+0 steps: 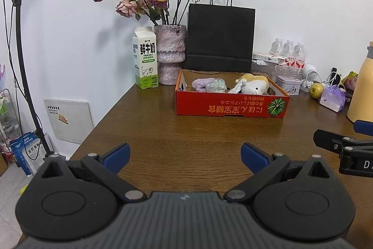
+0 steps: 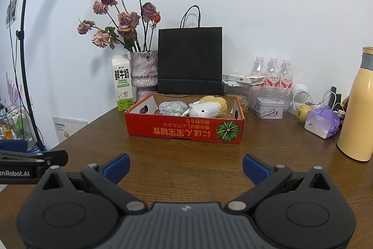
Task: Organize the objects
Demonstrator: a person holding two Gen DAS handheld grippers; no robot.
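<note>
A red cardboard box (image 1: 230,107) (image 2: 181,131) with a pumpkin picture stands on the brown wooden table. Inside lie a white and yellow plush toy (image 1: 253,85) (image 2: 207,109), a lilac fluffy item (image 1: 201,83) (image 2: 165,106) and a crinkled clear wrapper (image 1: 215,85) (image 2: 174,108). My left gripper (image 1: 185,155) hovers open over bare table in front of the box, nothing between its blue fingertips. My right gripper (image 2: 185,166) is open too and holds nothing; it sits to the right of the left one, whose side shows at the right wrist view's left edge.
Behind the box stand a milk carton (image 1: 145,57) (image 2: 121,83), a vase of dried roses (image 1: 169,53) (image 2: 144,72) and a black paper bag (image 1: 220,36) (image 2: 190,61). On the right are water bottles (image 2: 272,72), a tin (image 2: 269,107), a pear (image 2: 303,112), a purple packet (image 2: 322,121) and a yellow flask (image 2: 359,106).
</note>
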